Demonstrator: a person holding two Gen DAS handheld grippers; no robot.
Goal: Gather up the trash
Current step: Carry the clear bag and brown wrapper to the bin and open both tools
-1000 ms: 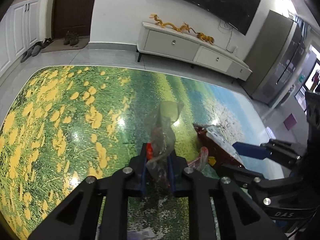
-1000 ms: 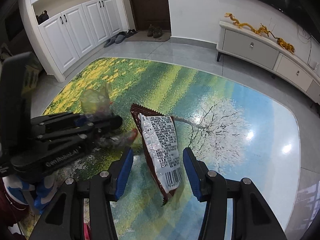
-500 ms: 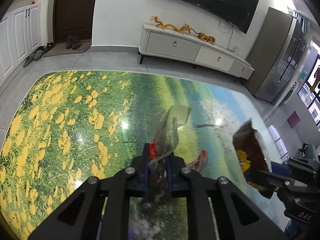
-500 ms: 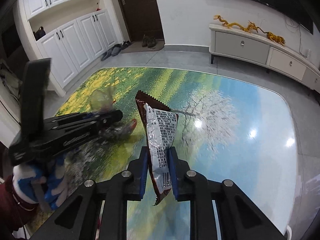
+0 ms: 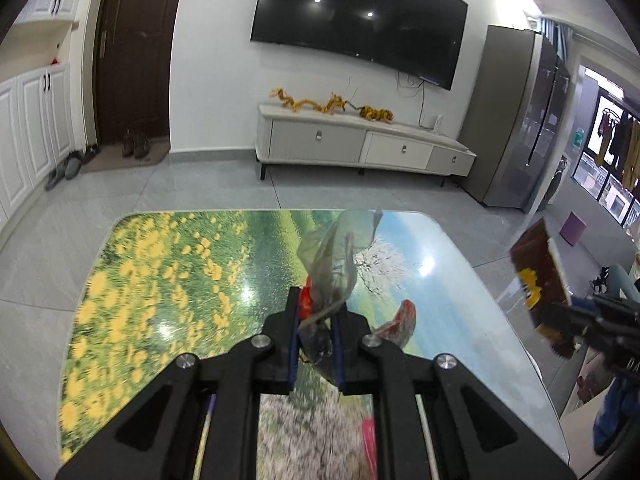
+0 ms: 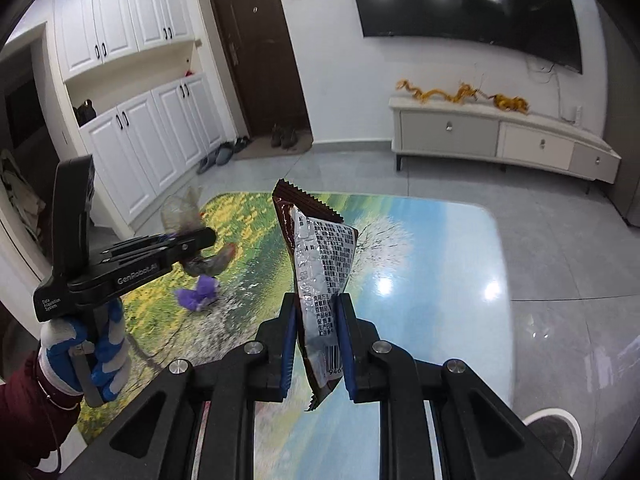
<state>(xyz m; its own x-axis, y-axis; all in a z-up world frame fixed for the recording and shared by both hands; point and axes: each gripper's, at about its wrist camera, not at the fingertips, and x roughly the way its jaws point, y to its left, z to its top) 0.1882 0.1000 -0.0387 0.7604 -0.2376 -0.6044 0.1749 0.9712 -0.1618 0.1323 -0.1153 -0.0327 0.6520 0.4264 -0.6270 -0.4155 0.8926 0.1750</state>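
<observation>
My left gripper (image 5: 316, 316) is shut on a crumpled clear plastic wrapper (image 5: 334, 256) with red print, held above the picture-printed table (image 5: 160, 272). It also shows in the right wrist view (image 6: 200, 236), at the left. My right gripper (image 6: 317, 312) is shut on a brown and silver snack packet (image 6: 320, 256), held upright above the table (image 6: 432, 256). The packet also shows at the right edge of the left wrist view (image 5: 538, 264). A purple scrap of trash (image 6: 199, 294) lies on the table below the left gripper.
A white round bin rim (image 6: 554, 434) shows at the lower right, off the table edge. A white TV cabinet (image 5: 360, 148) stands by the far wall, white cupboards (image 6: 132, 140) and a dark door (image 6: 260, 52) at the left. Grey tiled floor surrounds the table.
The right gripper closed on the snack packet. Both grippers have risen away from the table with their trash, and the views now tilt up toward the wall.
</observation>
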